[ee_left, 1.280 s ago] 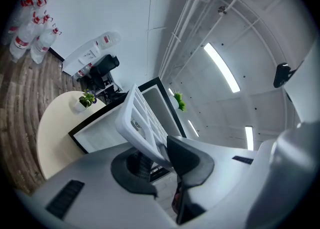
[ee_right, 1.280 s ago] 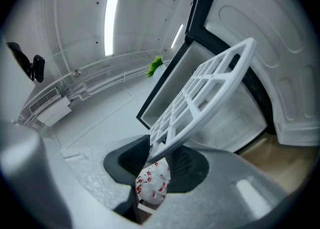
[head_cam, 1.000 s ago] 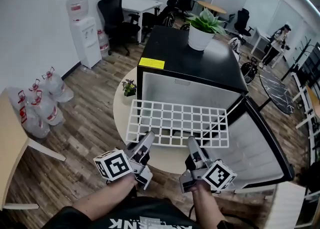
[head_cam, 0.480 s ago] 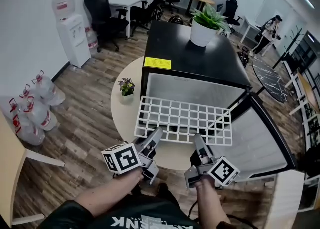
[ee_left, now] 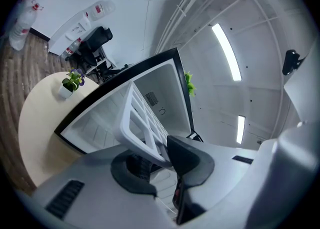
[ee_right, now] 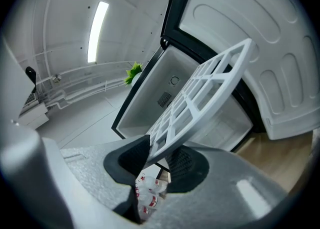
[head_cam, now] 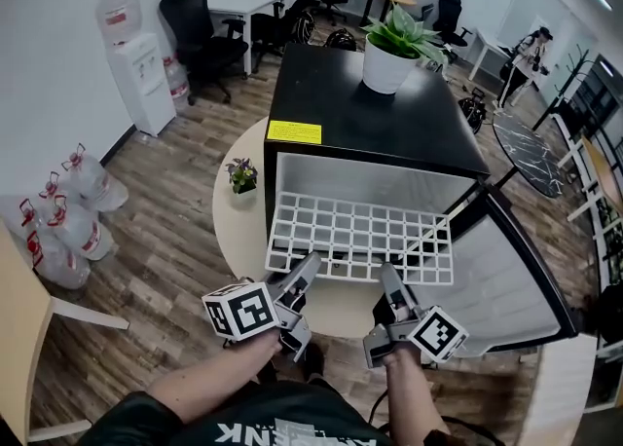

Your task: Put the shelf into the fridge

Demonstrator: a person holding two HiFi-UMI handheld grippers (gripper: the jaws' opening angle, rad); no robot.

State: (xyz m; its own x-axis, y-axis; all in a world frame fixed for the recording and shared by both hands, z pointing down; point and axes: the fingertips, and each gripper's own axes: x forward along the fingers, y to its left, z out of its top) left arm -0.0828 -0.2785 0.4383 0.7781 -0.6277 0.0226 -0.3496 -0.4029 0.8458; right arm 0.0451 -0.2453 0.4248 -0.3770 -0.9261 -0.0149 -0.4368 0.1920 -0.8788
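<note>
A white grid shelf (head_cam: 360, 238) hangs level in front of the open black mini fridge (head_cam: 365, 113), its far edge at the fridge's mouth. My left gripper (head_cam: 308, 266) is shut on the shelf's near rim toward the left. On the near rim further right, my right gripper (head_cam: 388, 276) is shut as well. In the left gripper view the shelf (ee_left: 142, 128) runs from the pads toward the white fridge interior (ee_left: 160, 95). The right gripper view shows the shelf (ee_right: 200, 100) clamped between the pads, pointing into the fridge cavity (ee_right: 172, 93).
The fridge door (head_cam: 506, 274) stands open to the right. A round beige table (head_cam: 238, 225) with a small potted plant (head_cam: 239, 177) sits left of the fridge. A larger potted plant (head_cam: 394, 50) stands on the fridge top. Water bottles (head_cam: 58, 210) lie on the floor at left.
The shelf has moved toward the fridge with both grippers holding it; its far edge now reaches the opening. The view has shifted forward slightly.
</note>
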